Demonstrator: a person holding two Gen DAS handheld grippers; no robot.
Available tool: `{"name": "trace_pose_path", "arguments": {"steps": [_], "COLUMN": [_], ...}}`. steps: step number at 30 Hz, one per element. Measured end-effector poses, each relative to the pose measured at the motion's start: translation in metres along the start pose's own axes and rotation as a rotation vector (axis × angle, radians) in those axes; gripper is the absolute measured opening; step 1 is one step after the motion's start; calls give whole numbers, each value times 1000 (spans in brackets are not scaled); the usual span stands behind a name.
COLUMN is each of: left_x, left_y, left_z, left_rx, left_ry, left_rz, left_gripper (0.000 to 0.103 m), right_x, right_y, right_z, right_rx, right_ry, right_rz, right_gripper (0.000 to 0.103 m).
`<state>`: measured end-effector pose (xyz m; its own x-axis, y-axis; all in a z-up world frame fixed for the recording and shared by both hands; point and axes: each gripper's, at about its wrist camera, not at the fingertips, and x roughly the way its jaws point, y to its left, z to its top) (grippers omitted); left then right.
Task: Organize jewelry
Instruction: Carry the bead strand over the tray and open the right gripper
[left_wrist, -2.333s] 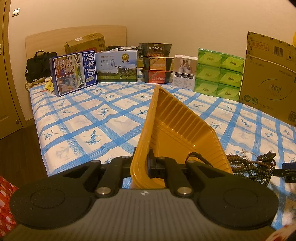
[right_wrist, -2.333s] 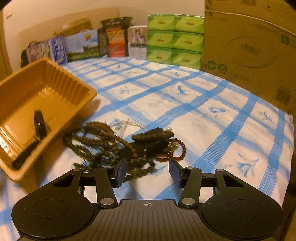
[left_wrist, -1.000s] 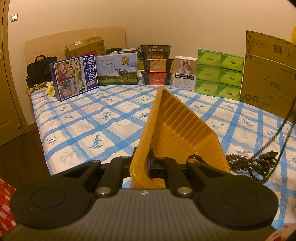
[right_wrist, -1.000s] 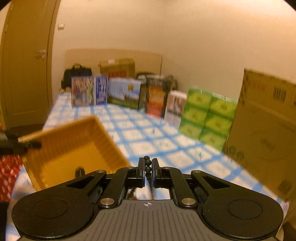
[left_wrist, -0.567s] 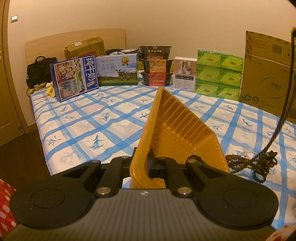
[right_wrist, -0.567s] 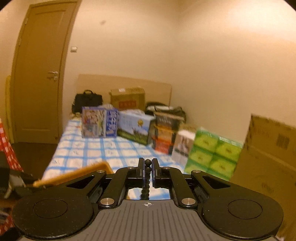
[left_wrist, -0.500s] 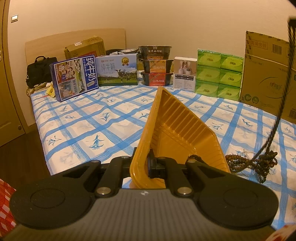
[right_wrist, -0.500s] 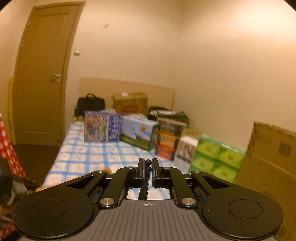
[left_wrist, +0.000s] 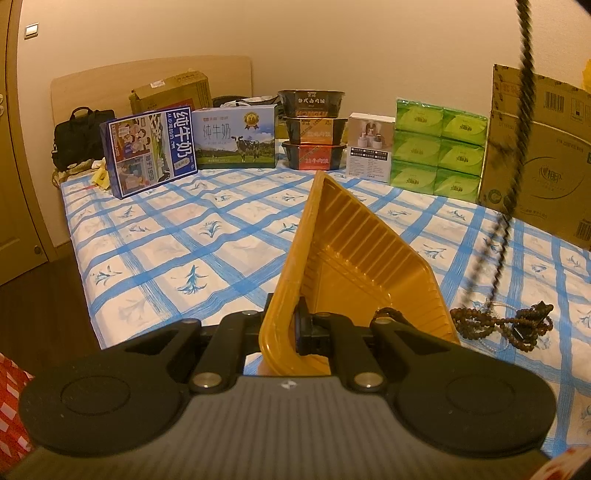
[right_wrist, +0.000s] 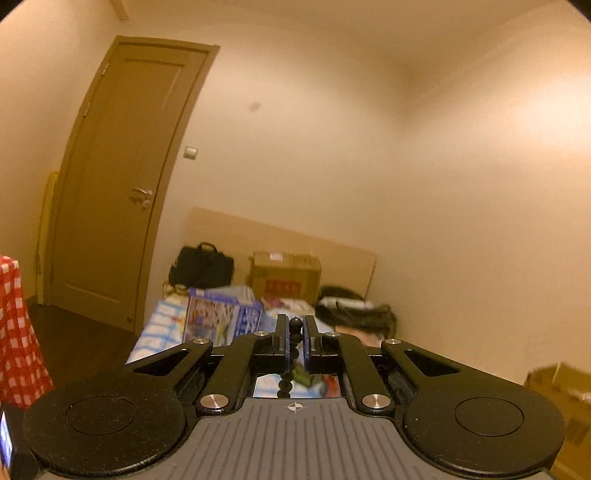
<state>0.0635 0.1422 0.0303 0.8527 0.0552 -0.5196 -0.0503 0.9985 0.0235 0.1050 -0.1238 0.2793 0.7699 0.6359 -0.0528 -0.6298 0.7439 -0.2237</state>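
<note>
In the left wrist view, one ribbed yellow plastic tray (left_wrist: 354, 266) was clamped by its rim in the left tongs (left_wrist: 295, 328), tilted over the blue-checked bed (left_wrist: 184, 236). One heap of brown bead strings (left_wrist: 506, 325) lay just beside it, a dark strand (left_wrist: 517, 155) rising away. Six green tissue packs (left_wrist: 439, 144) stood behind.

In the right wrist view, one dark bead strand (right_wrist: 293, 350) was pinched in the clenched right tongs (right_wrist: 294, 343), before one brown door (right_wrist: 122, 177).

Your bed (left_wrist: 207, 258) wore a blue-checked white sheet. Along its far edge stood two milk cartons (left_wrist: 151, 151), stacked instant-meal bowls (left_wrist: 314, 129), a small white box (left_wrist: 370, 147), green tissue packs (left_wrist: 437, 146) and a large cardboard box (left_wrist: 543, 166). A black bag (left_wrist: 79, 136) sat at the far left corner. Near you lay a heap of brown bead strands (left_wrist: 506, 326), just beside the yellow tray (left_wrist: 354, 258).
</note>
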Motion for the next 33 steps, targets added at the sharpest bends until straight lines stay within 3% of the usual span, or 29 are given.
{"name": "trace_pose_path", "arguments": {"steps": [6, 23, 33], "left_x": [0, 4, 5], "left_y": [0, 1, 3], "left_z": [-1, -3, -4], "left_rx": [-5, -16, -24], "left_ry": [1, 5, 6], "left_rz": [-2, -4, -5], "left_gripper": [7, 7, 7], "right_x": [33, 115, 141], "right_y": [7, 55, 55], "right_z": [-5, -110, -166], "right_rx": [-13, -40, 41], "right_ry": [23, 392, 558], "right_rz": [35, 208, 233], "right_gripper": [7, 7, 7]}}
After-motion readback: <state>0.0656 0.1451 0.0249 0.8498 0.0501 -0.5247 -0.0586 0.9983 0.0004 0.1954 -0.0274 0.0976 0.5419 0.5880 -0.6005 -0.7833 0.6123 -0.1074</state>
